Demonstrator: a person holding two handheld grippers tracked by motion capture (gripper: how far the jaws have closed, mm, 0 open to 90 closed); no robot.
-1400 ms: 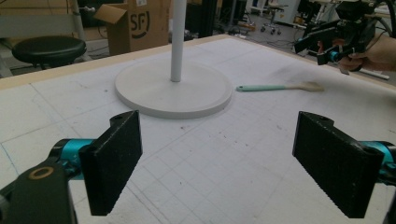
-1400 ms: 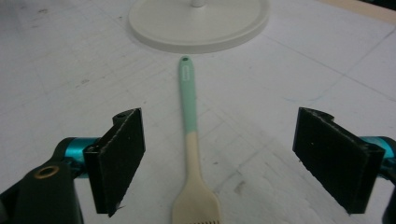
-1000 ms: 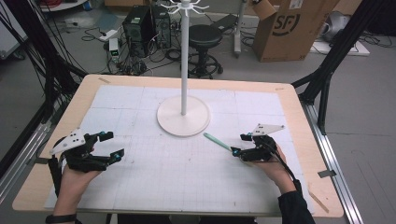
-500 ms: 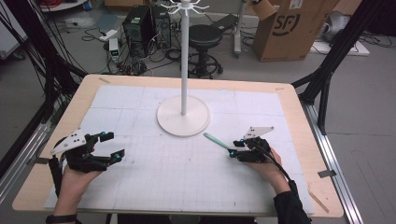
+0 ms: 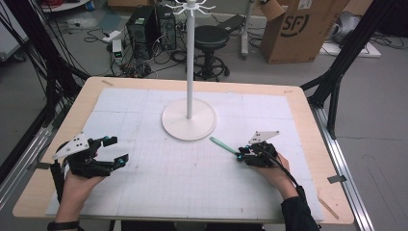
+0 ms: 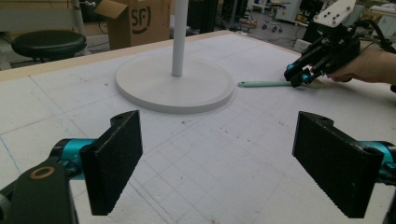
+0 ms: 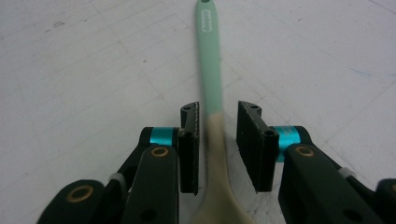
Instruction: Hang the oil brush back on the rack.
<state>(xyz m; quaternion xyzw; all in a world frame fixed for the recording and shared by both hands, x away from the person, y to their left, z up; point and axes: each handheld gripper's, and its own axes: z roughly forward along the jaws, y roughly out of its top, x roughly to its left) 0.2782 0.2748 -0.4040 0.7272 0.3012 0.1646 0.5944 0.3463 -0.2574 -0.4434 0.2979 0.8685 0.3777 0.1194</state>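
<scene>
The right claw sits low on the white gridded surface, its 2 jaws narrowed around the spoon with a thin gap on each side, not yet pinching it. The spoon lies flat, its mint-green handle pointing away toward the round base of the white stand, its cream end back between the jaws. The left claw rests at the surface's left side, well apart from the spoon, jaws spread wide and holding nothing.
</scene>
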